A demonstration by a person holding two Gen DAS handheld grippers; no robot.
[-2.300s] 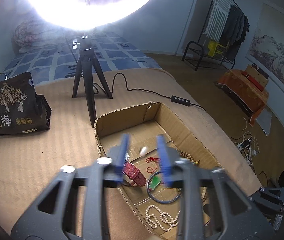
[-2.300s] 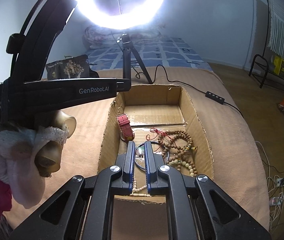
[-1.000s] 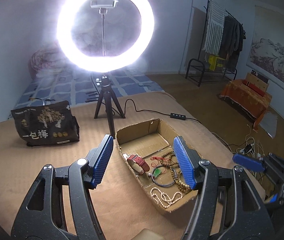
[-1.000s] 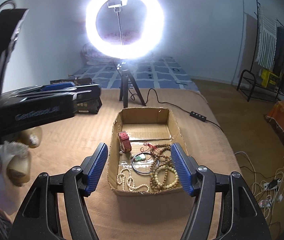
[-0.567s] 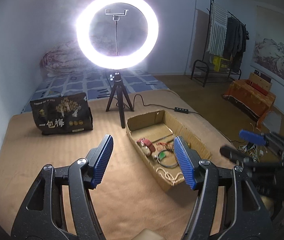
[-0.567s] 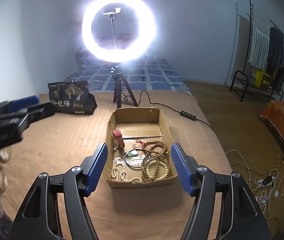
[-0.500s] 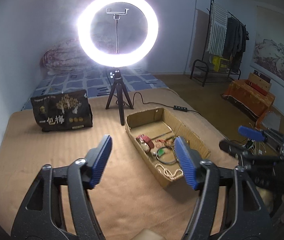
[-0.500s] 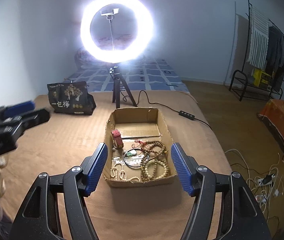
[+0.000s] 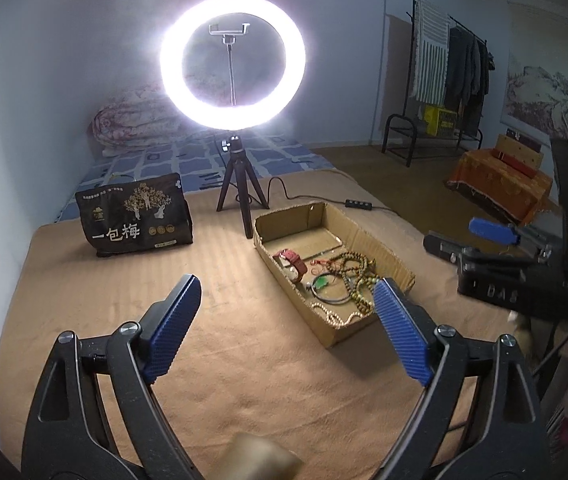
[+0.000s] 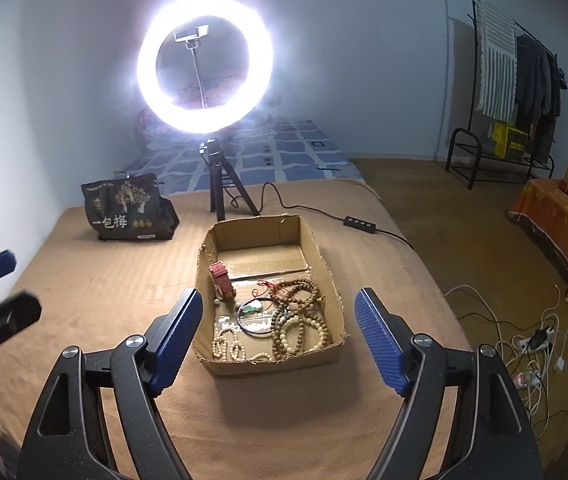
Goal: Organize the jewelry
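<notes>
Short of the cardboard box's [image 10: 272, 362] near edge, both grippers, left [image 9: 287, 322] and right [image 10: 280, 330], have just been spreading wide, empty.

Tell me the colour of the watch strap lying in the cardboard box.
Red; the watch strap shows best in the right wrist view, near the left wall of the cardboard box.

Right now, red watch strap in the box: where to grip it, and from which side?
Grip the red watch strap at its raised upper loop, coming from above with the tongs across its width. It stands on edge against the cardboard box wall, clear of the wooden bead strings, so a side approach looks blocked.
</notes>
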